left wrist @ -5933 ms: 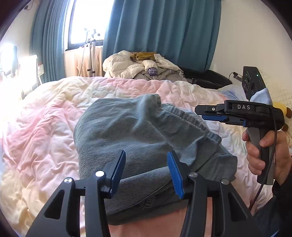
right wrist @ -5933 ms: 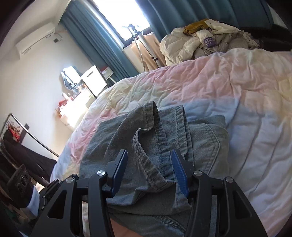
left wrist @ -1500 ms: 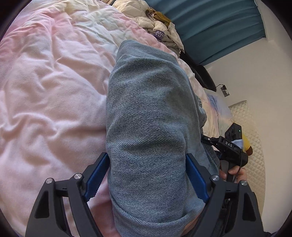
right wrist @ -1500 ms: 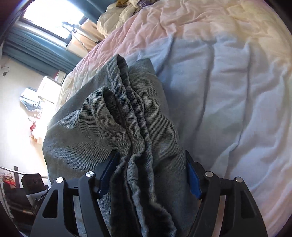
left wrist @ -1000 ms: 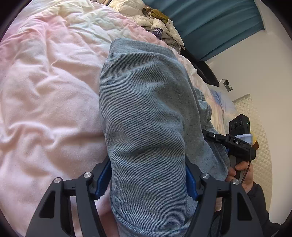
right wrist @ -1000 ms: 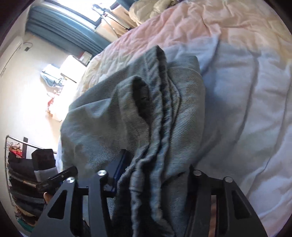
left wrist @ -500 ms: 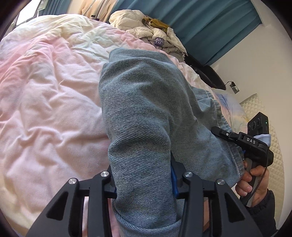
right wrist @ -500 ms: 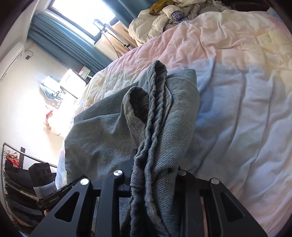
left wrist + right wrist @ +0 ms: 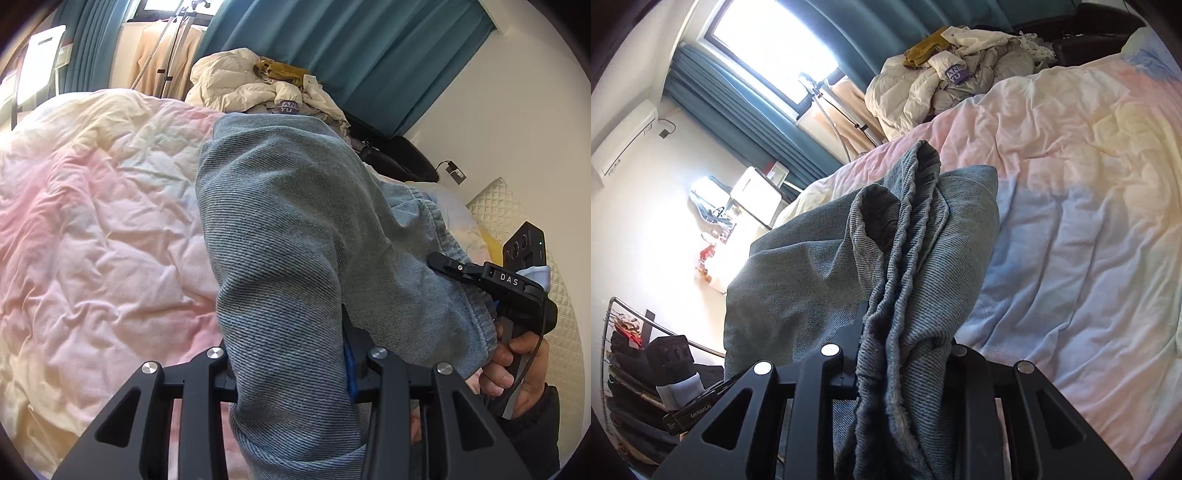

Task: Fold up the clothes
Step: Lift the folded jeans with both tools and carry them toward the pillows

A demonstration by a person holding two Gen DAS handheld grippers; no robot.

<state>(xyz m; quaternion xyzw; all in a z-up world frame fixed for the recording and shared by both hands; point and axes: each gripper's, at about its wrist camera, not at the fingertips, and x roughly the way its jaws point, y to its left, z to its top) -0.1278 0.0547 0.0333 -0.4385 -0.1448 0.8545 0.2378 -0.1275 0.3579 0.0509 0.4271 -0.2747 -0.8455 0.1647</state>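
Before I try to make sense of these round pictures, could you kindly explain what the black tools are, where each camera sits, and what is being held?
There is no robot here: a person holds a hand-operated gripper in each hand, and each carries a wide-angle camera looking forward along its two black jaws, hence the round pictures. One picture comes from the left gripper, the other from the right gripper. The left view also shows the right tool, marked DAS, in the person's hand. Both sets of jaws are shut on the same grey-blue denim garment, bunched into thick folds. Under it lies a crumpled pastel duvet covering the bed. Behind is a heap of clothes before teal curtains.
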